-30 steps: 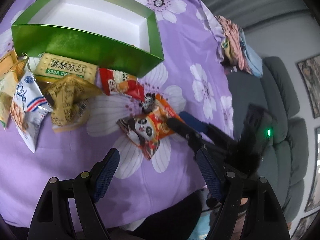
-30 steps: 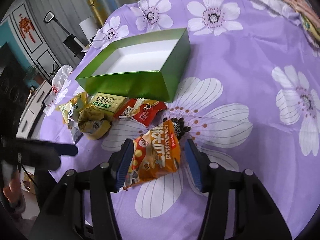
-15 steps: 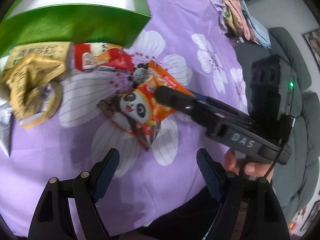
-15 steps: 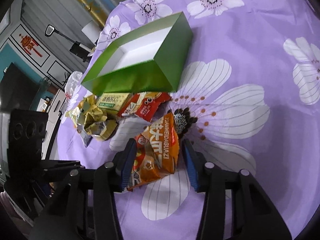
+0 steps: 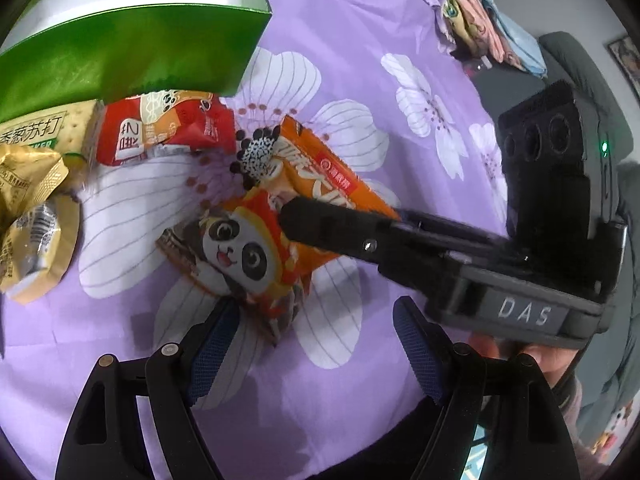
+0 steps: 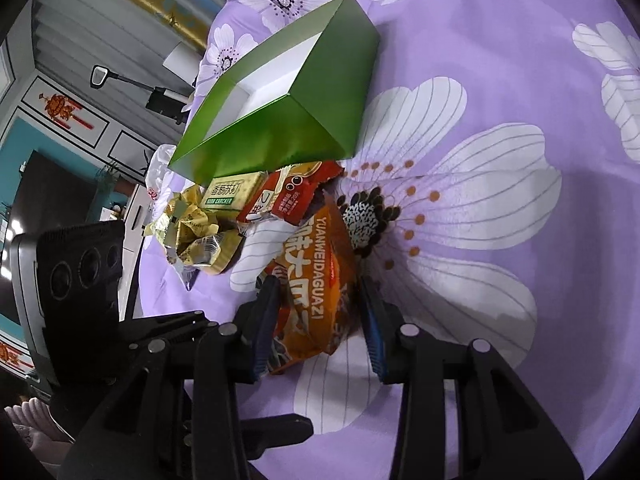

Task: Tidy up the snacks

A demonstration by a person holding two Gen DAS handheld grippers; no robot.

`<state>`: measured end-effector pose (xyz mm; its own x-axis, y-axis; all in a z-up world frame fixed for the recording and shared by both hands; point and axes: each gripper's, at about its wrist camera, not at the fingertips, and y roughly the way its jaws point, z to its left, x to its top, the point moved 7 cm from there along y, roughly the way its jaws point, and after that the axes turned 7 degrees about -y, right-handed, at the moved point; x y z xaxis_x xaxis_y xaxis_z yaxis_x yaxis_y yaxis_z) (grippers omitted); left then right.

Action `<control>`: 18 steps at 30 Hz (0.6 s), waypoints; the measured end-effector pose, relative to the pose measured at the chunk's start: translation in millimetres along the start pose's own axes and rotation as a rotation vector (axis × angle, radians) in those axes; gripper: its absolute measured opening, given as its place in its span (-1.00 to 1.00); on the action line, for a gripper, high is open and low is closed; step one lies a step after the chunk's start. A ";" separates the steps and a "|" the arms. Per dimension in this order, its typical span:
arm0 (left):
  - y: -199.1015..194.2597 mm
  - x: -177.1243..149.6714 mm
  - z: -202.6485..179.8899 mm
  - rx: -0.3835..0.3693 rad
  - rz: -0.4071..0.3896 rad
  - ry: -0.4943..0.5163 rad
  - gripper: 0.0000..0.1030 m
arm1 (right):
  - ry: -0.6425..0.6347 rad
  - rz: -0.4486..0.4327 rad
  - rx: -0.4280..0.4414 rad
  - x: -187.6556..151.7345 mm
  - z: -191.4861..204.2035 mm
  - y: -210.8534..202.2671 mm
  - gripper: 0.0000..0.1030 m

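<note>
An orange panda snack bag (image 5: 256, 256) lies on the purple flowered cloth; it also shows in the right wrist view (image 6: 316, 292). My right gripper (image 6: 320, 320) has closed in around its sides, its pads touching the bag. In the left wrist view one right finger (image 5: 320, 220) lies across the bag. My left gripper (image 5: 312, 352) is open and empty, just in front of the bag's near corner. An open green box (image 6: 280, 120) with a white inside stands behind; it shows in the left wrist view too (image 5: 120, 52).
A red snack pack (image 5: 160, 132), a soda cracker pack (image 5: 36, 136) and crumpled gold packets (image 5: 28, 216) lie along the box's front wall. Folded cloths (image 5: 472, 32) and a grey sofa (image 5: 580, 64) sit beyond the table's far right edge.
My right gripper has narrowed onto the orange bag and tilted. My left gripper has moved closer to the bag. The box now sits nearer the frame top in the left view.
</note>
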<state>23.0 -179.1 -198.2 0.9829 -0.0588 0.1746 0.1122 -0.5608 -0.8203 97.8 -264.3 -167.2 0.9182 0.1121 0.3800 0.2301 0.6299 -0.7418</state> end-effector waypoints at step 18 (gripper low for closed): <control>-16.3 10.4 23.5 -0.112 -0.028 -0.062 0.48 | 0.029 -0.001 0.022 3.3 -6.6 -0.6 -0.19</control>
<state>34.9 -151.2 -195.8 0.9871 0.0071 0.1599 0.1260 -0.6502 -0.7493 102.8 -269.4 -169.1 0.9269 0.0893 0.3644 0.2242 0.6471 -0.7287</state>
